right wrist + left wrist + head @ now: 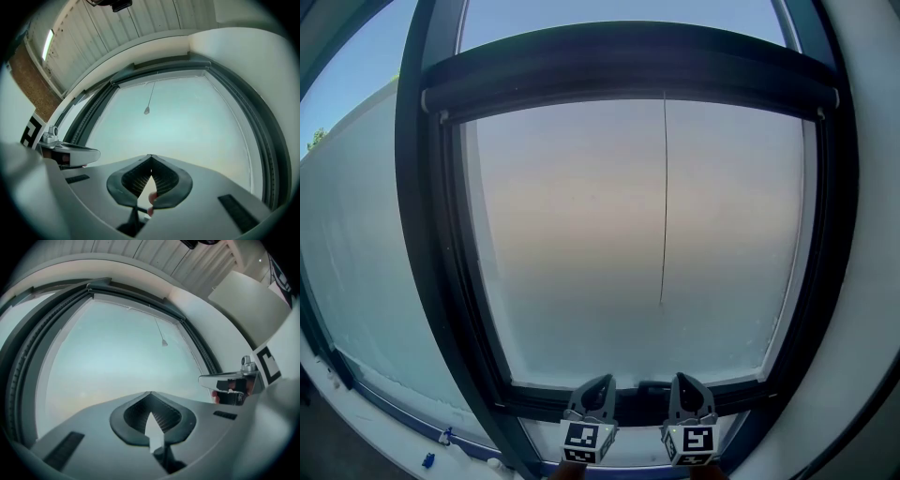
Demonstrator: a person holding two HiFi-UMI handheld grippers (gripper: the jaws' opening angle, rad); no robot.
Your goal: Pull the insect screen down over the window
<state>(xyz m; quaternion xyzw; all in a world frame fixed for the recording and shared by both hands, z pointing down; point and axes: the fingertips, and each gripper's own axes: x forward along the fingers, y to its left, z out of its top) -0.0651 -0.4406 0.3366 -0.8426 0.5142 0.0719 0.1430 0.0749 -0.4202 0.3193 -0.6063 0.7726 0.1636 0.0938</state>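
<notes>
Hanging from the rolled-up insect screen (pixel 628 70) at the top of the window (pixel 572 272), the thin pull cord (pixel 664 206) looks light, limp and probably slippery; pinch it just above its small end weight. Left gripper (pixel 599 384) and right gripper (pixel 685 381) sit low by the sill, jaws closed on nothing

I'm indoors at a dark-framed window (pixel 431 234); above it runs a ribbed panel ceiling (pixel 93 33) with a strip light (pixel 48 44).

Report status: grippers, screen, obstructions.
Left gripper shut, empty. Right gripper shut, empty. Insect screen rolled up at top, pull cord hanging free. Nothing blocking.
</notes>
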